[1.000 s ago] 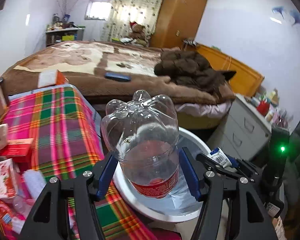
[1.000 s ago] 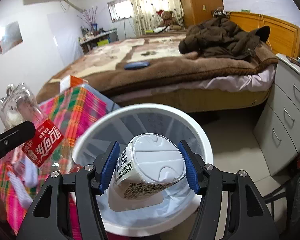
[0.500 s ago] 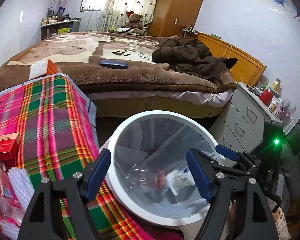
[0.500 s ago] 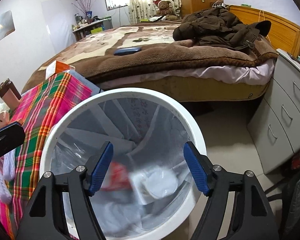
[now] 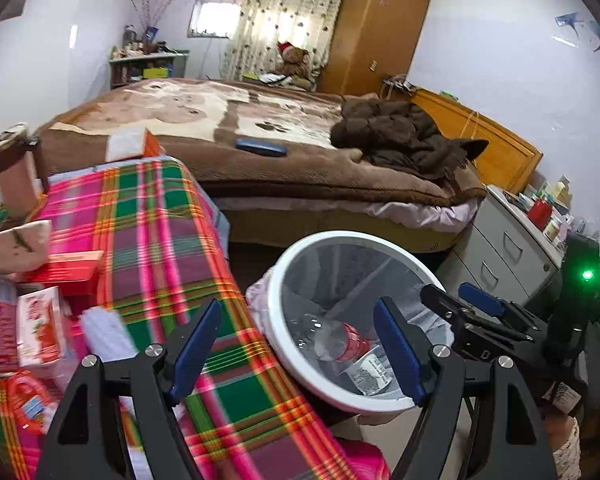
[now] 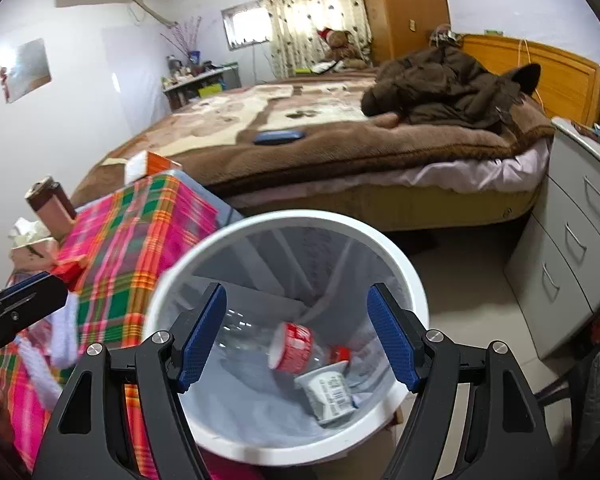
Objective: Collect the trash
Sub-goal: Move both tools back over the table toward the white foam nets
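A white lined trash bin [image 6: 380, 236] stands on the floor beside the plaid-covered table [image 5: 156, 232]. Inside it lie a clear plastic bottle with a red label [image 6: 288, 344] and a white yogurt cup [image 6: 328, 396]; both also show in the left wrist view, the bottle [image 5: 336, 340] and the cup [image 5: 372, 372]. My right gripper [image 6: 298, 338] is open and empty above the bin. My left gripper [image 5: 298, 350] is open and empty over the table edge and the bin's rim [image 5: 274, 308]. The right gripper also appears in the left wrist view [image 5: 460, 304].
On the table's left side lie red and white cartons [image 5: 40, 328], a red box [image 5: 66, 270], a white fluffy item [image 5: 104, 332], a pink cup [image 5: 12, 172] and an orange-white box [image 5: 132, 144]. A bed [image 5: 260, 128] with a brown coat [image 5: 400, 136] is behind; grey drawers [image 6: 580, 240] stand right.
Both grippers opened: the bottle left my left gripper and the yogurt cup left my right one, and both now lie in the bin. My left gripper has swung left towards the table.
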A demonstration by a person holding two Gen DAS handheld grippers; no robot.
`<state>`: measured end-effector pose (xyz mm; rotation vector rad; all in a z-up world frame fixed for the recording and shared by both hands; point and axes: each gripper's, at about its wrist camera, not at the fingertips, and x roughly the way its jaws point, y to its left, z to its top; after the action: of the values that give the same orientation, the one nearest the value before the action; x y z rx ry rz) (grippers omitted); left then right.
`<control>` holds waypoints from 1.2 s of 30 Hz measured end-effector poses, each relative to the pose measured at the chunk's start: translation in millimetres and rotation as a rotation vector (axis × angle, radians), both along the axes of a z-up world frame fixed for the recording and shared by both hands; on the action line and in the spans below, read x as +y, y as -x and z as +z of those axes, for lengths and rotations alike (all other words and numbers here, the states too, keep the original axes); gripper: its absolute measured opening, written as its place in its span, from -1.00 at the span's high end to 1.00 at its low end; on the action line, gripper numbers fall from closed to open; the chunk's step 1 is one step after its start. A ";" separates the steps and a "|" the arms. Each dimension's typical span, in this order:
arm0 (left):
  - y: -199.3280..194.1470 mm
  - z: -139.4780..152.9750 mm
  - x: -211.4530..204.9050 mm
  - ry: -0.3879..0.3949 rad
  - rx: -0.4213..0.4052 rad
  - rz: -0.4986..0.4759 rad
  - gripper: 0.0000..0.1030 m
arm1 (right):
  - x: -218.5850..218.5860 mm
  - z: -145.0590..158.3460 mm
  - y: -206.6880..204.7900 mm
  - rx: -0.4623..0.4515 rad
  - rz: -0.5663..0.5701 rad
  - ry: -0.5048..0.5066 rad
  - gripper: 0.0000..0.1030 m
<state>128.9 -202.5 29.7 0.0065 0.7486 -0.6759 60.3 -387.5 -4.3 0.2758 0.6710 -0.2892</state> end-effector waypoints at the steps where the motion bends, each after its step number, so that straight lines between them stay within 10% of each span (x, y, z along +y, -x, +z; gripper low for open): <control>1: 0.9 1.3 4.9 -0.002 -0.006 0.008 -0.55 | 4.5 2.4 0.8 -0.011 0.008 -0.002 -0.45; 36: 36.4 -26.4 176.1 -0.022 0.038 0.375 -0.65 | 131.7 -6.6 -33.5 -0.043 0.366 0.056 -0.45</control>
<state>92.4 -26.4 3.3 -0.1245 0.7682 -0.3108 93.8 -255.8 -10.9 0.1014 0.6563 0.0474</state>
